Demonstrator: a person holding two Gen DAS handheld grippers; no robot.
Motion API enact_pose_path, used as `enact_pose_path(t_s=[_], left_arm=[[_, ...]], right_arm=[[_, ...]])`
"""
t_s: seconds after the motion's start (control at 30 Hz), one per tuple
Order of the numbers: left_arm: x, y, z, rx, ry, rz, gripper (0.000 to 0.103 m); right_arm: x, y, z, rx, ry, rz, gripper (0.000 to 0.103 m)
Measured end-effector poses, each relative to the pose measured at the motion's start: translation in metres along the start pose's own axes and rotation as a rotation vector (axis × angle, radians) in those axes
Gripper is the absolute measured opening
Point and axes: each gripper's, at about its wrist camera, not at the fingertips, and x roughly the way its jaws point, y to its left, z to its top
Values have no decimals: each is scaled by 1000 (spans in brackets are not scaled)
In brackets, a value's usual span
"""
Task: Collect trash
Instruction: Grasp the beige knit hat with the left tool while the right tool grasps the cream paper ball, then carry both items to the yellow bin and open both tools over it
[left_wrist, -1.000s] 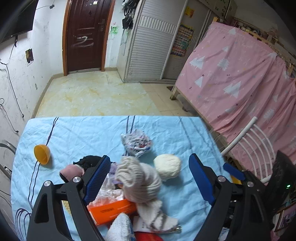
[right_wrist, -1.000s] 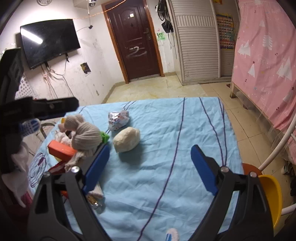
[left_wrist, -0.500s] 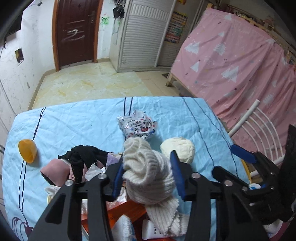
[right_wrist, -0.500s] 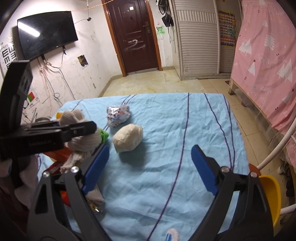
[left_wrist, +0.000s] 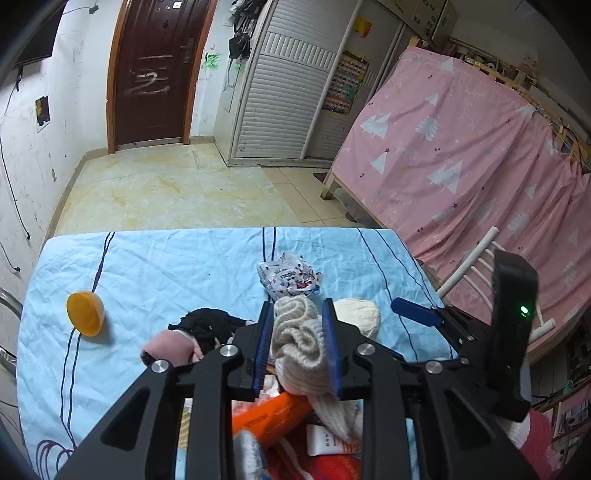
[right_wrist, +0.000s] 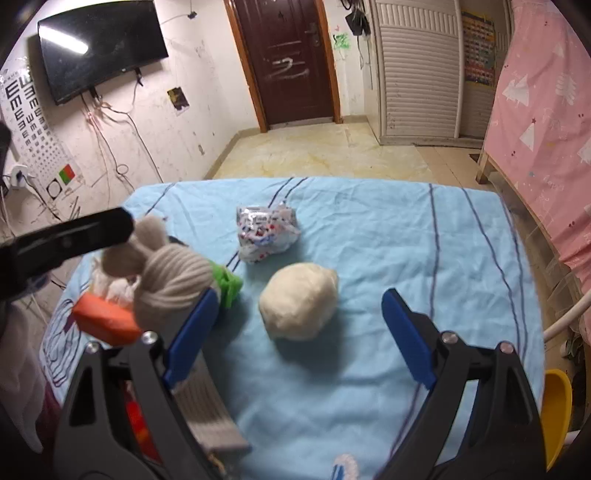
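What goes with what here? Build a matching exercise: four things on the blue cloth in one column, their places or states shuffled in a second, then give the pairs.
Things:
1. beige knitted piece
2. cream ball
3. crumpled printed wrapper
4. orange cup

Places or states:
A. lying on its side, alone near the cloth's left edge in the left wrist view
B. pinched between the left gripper's jaws
C. on the cloth ahead of the open right gripper
D. beyond the cream ball, toward the door

Pairs: 1-B, 2-C, 3-D, 4-A
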Motion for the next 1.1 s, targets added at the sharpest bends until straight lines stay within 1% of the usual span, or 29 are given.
enact_pose_path(t_s=[0.1,0.17,0.2,0.23,0.27,0.37,0.43,0.57,0.83,1.1], left_arm=[[2,2,-2,9,5,0,9],[1,4,-2,9,7,-11,4],[1,6,-2,5,9,-23,1],[0,8,-2,1,10,-36,0],[0,8,-2,0,10,-43,0],[0,10,-2,-15,13,-75,0],[-1,12,-3,-26,15,-86,0],[-5,13,1,-42,5,-105,0],[-20,0,9,-30,-42,-92,0],[-38,-30,27,33,-92,-71,0]], right_arm=[[9,0,4,15,20,2,86],[13,-1,5,18,41,2,74],[15,-2,5,18,48,5,63],[18,-3,4,23,58,16,53],[20,-3,3,27,61,21,50],[20,-3,1,36,43,20,50],[16,-3,0,31,28,4,50],[2,-7,2,39,-18,12,50],[-21,-18,-1,59,-76,21,50],[-48,-38,-5,86,-143,15,50]])
